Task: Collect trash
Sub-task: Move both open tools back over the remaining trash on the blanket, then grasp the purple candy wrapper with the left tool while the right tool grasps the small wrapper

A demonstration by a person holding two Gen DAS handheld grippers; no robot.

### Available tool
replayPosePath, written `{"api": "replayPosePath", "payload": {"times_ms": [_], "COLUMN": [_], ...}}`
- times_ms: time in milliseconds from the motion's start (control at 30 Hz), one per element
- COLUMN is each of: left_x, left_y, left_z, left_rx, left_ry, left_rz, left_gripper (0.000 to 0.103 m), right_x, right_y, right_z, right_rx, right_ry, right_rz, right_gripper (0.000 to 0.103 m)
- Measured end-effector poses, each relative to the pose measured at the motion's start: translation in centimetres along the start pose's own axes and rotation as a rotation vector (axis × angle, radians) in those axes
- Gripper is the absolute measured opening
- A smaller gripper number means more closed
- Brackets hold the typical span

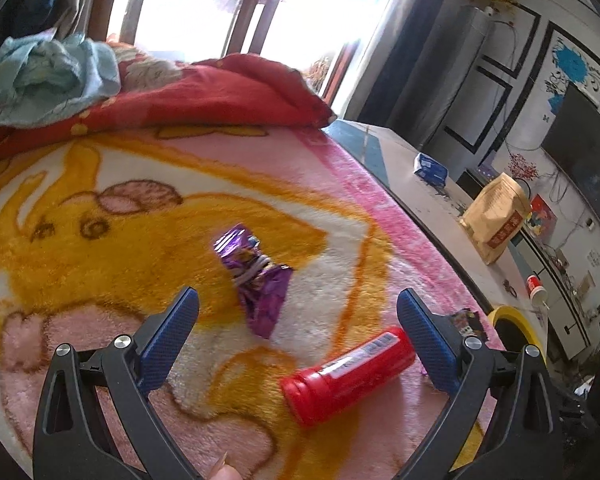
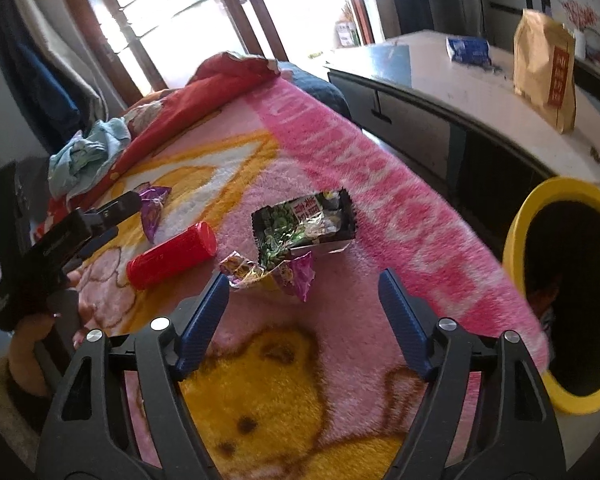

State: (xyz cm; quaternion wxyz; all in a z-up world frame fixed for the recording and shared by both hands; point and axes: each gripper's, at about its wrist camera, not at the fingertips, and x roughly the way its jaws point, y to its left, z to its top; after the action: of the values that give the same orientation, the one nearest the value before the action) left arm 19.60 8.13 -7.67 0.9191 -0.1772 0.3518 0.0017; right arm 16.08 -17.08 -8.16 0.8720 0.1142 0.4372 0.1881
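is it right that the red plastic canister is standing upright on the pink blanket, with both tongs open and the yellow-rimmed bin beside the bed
Not quite. The red plastic canister is lying on its side on the pink blanket, not upright; the right wrist view shows it clearly. The rest holds: the left tongs and right tongs are open, and the yellow-rimmed bin sits beside the bed.

On the blanket ahead of me, wrappers lie right of the bottle; the bin, probably floor-standing, sits right.

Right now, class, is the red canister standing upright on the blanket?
No, the red canister lies on its side on the blanket.
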Motion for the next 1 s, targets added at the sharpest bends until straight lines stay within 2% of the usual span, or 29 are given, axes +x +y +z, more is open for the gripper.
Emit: {"api": "replayPosePath", "payload": {"times_ms": [100,200,267,333,500,600,667,733,800,1000], "left_x": [0.8,1.4,1.7,2.0,2.7,3.2,3.5,3.6,3.5,2.4], "left_y": [0.8,1.4,1.6,1.7,1.5,1.5,1.6,1.7,1.7,0.6], "left_z": [0.0,-0.1,0.0,0.1,0.5,0.6,0.5,0.5,0.4,0.3], "left_rx": [-0.022,-0.043,-0.049,-0.052,-0.043,-0.045,-0.048,-0.046,-0.043,-0.016], "left_ry": [0.017,0.031,0.036,0.043,0.047,0.062,0.074,0.078,0.075,0.05], "left_rz": [0.006,0.008,0.014,0.02,0.028,0.045,0.057,0.061,0.061,0.03], "left_gripper": [0.095,0.094,0.081,0.076,0.061,0.049,0.034,0.029,0.012,0.013], "right_x": [1.1,1.9,2.2,2.4,1.9,1.5,1.2,0.9,0.5,-0.7], "right_y": [0.1,0.1,0.0,-0.2,0.0,0.0,0.0,0.1,0.1,0.0], "right_z": [0.1,0.1,-0.1,-0.3,-0.7,-1.0,-1.2,-1.4,-1.6,-1.8], "right_rx": [0.037,0.058,0.069,0.077,0.06,0.052,0.043,0.03,0.016,0.003], "right_ry": [0.027,0.048,0.06,0.074,0.077,0.081,0.085,0.088,0.089,0.082], "right_rz": [0.015,0.031,0.043,0.055,0.066,0.073,0.078,0.079,0.08,0.094], "right_gripper": [0.063,0.053,0.04,0.028,0.025,0.024,0.023,0.022,0.022,0.021]}}
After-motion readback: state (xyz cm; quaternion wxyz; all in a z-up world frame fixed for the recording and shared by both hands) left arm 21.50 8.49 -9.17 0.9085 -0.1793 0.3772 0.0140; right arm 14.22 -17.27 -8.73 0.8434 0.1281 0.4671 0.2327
